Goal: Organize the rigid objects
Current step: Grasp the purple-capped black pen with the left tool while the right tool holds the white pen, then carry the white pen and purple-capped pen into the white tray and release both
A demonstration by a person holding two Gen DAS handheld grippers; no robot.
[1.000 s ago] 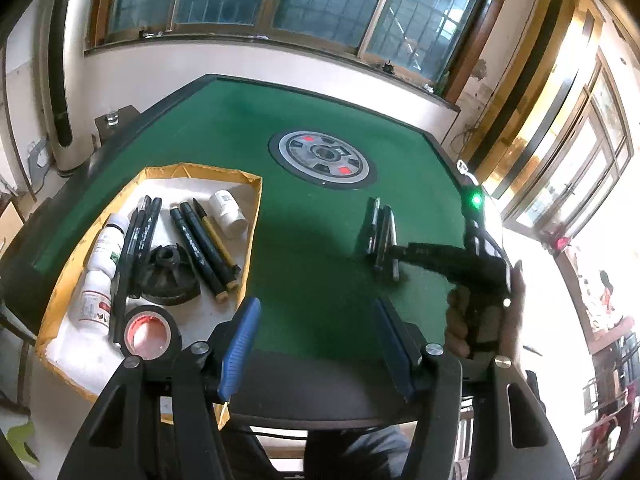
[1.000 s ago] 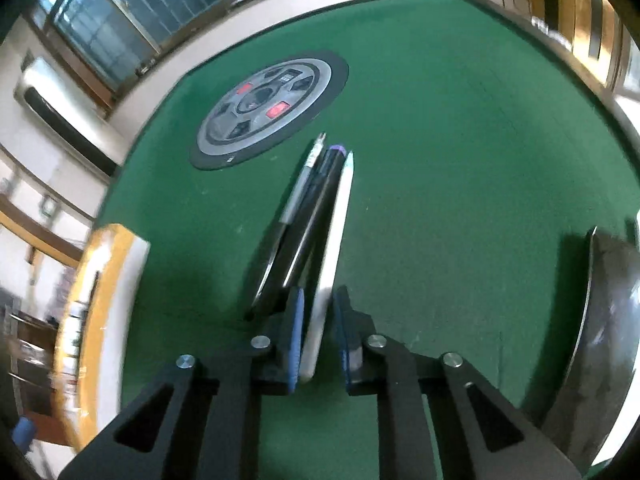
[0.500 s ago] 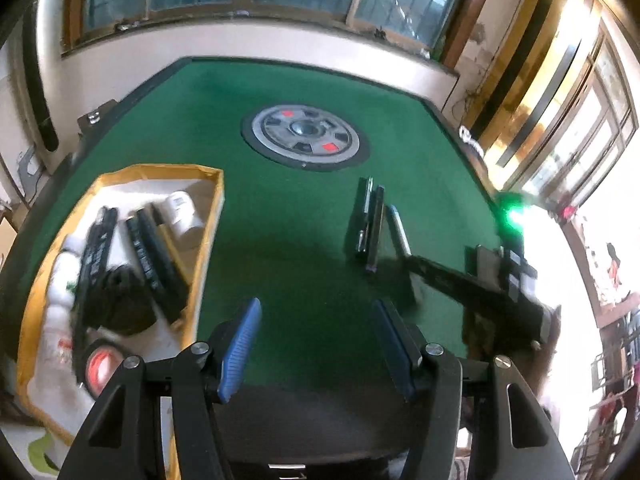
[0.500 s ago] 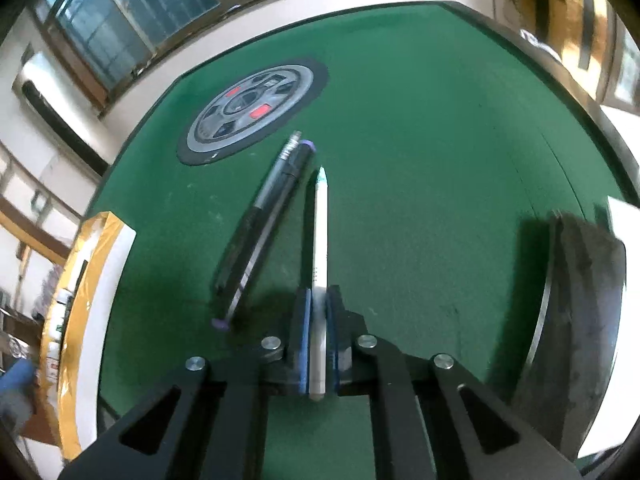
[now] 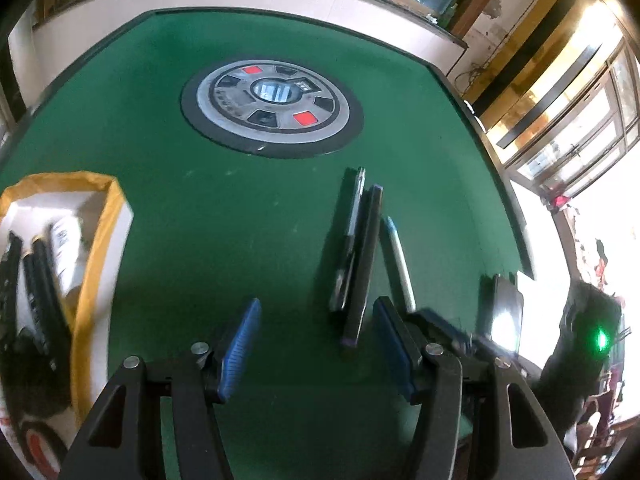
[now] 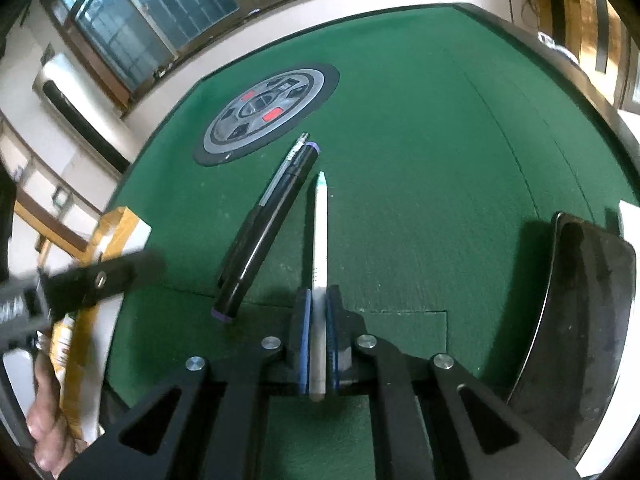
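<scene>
This looks like a room in a home, set up for games. The table (image 5: 200, 208) is a mahjong table: green felt top, dark raised rim, and a round grey control panel (image 5: 272, 108) with red buttons sunk into its centre. Behind it runs a long row of wood-framed windows (image 6: 160, 36) with metal grilles over a cream wall. A white air conditioner (image 6: 68, 96) stands in the corner. On the other side, gold-framed glass doors (image 5: 560, 128) let in strong daylight. A yellow-edged cardboard box (image 5: 96, 248) sits on the table's near corner, holding household odds and ends, blurred here.
</scene>
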